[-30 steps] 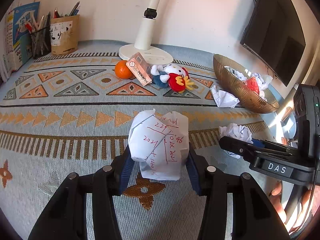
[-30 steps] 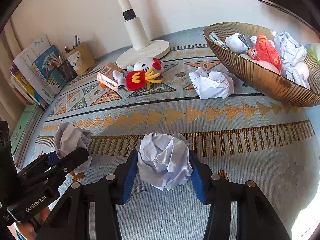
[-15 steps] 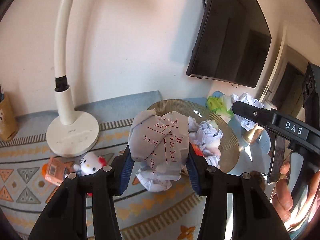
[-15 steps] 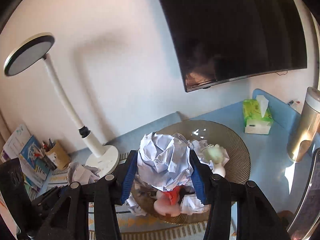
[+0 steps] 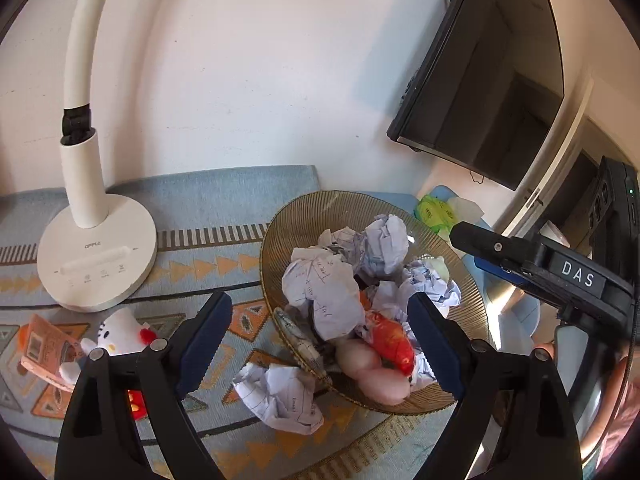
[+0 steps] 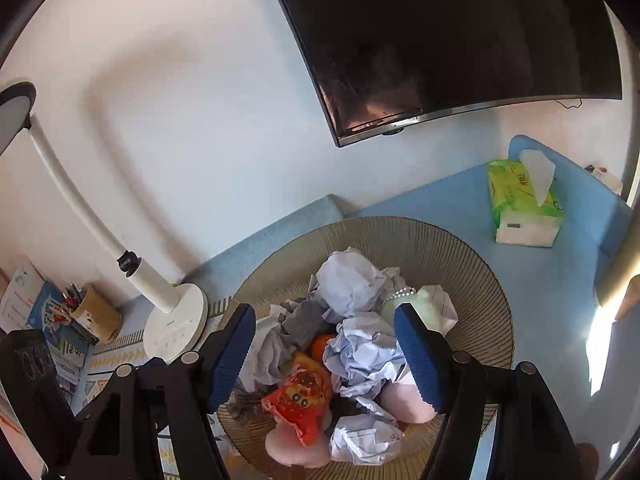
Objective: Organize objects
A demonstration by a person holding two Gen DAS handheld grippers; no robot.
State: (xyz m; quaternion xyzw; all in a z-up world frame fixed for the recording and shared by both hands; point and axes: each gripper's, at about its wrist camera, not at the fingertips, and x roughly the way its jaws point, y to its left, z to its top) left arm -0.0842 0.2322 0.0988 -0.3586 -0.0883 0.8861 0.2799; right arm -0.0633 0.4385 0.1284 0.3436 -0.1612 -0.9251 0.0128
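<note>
Jaws of left gripper [image 5: 320, 328] and right gripper [image 6: 324, 344] opening, nothing pinched, above ribbed bowl [image 5: 332, 210] on bench, scribbled paper ball [image 5: 320, 300] and plain paper ball [image 6: 368, 356] loose inside among other wads.

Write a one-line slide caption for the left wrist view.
Left tool opening above the bowl, written-on paper ball dropped among the others.

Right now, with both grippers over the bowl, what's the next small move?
Probably pull the left gripper back and reach for the crumpled paper on the rug beside the bowl. Both sets of jaws are opening with nothing pinched, and that ball is outside.
</note>
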